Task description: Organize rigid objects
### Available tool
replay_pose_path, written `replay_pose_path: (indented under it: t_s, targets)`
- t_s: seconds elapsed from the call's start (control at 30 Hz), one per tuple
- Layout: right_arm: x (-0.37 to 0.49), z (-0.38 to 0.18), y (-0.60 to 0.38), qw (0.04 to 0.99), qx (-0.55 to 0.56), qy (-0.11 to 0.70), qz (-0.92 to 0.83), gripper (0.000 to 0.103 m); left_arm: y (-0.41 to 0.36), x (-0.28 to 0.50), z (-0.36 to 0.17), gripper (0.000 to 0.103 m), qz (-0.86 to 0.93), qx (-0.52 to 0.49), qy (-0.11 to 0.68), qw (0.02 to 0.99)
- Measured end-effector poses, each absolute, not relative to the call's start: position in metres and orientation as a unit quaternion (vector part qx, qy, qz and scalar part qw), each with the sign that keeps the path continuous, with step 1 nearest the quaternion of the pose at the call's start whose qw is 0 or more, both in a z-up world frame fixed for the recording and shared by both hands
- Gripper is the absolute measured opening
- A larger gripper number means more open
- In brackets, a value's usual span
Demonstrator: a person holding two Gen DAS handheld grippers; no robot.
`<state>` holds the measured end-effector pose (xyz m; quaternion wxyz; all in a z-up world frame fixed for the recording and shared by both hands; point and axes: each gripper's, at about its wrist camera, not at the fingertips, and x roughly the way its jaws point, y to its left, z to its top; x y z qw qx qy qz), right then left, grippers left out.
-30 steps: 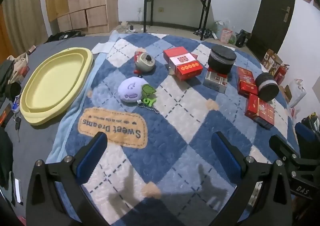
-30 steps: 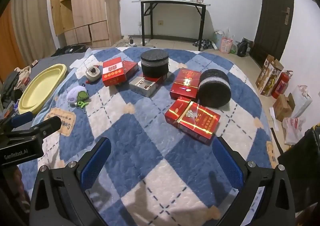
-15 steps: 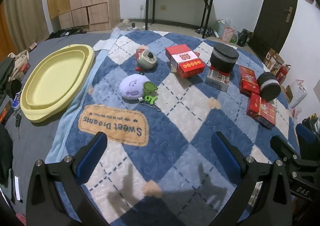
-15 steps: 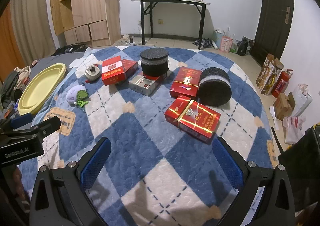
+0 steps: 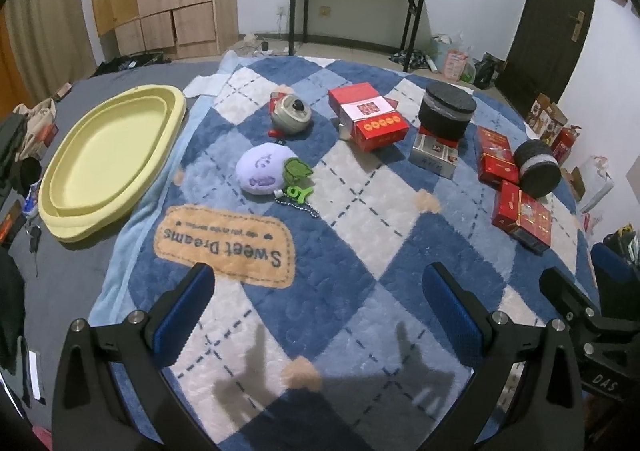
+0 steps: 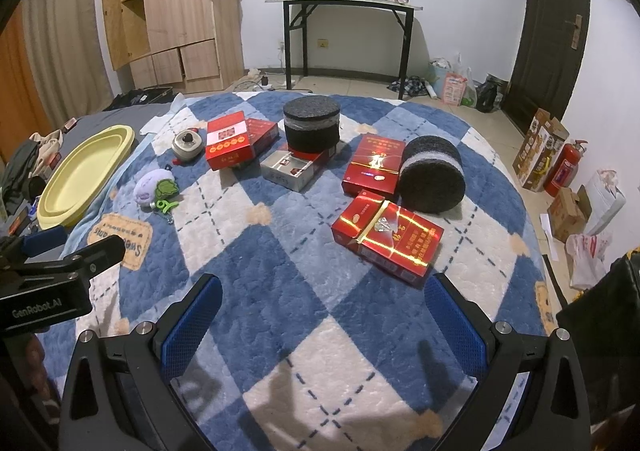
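While both tools hang released above the blanket [image 5: 328, 283], left tool [image 5: 316, 315] and right tool [image 6: 320, 325] grip nothing; red boxes [image 6: 387, 237] and black drums [image 6: 433, 179] lie scattered, yellow tray [image 5: 108, 155] waits, so the first pick seems next

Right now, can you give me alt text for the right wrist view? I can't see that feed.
The open right gripper hovers over a blue-and-white diamond blanket, holding nothing. Ahead lie red boxes, the nearest a glossy red carton beside a black foam roll on its side. A yellow tray sits far left.
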<state>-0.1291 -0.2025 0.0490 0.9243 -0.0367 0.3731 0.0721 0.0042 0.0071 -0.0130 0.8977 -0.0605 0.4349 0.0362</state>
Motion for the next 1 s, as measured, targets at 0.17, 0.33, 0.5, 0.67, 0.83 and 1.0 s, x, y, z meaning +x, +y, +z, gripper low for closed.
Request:
replay_pose_path:
  t_s: [0.17, 0.33, 0.5, 0.67, 0.83, 1.0]
  targets:
    - [-0.129, 0.048, -0.201, 0.923, -0.037, 0.376, 0.072, 0.103, 0.004, 0.002, -0.016, 0.103, 0.034, -0.051, 0.439, 0.897]
    - [-0.129, 0.046, -0.202, 0.922, -0.037, 0.379, 0.073, 0.103, 0.003, 0.001, -0.018, 0.103, 0.034, -0.045, 0.445, 0.894]
    - [-0.126, 0.044, -0.204, 0.916, -0.031, 0.393, 0.075, 0.103, 0.007, 0.002, -0.02, 0.103, 0.039, -0.049, 0.449, 0.891]
    - [-0.12, 0.047, -0.221, 0.915, 0.014, 0.4, 0.054, 0.103, 0.018, 0.014, -0.023, 0.103, 0.053, -0.052, 0.448, 0.891]
    - [-0.105, 0.05, -0.243, 0.921, 0.05, 0.386, 0.009, 0.103, 0.027, 0.032, -0.026, 0.103, 0.059, -0.039, 0.441, 0.895]
    - [-0.075, 0.022, -0.245, 0.893, 0.122, 0.432, -0.011, 0.103, 0.038, 0.053, -0.035, 0.103, 0.071, -0.048, 0.447, 0.89]
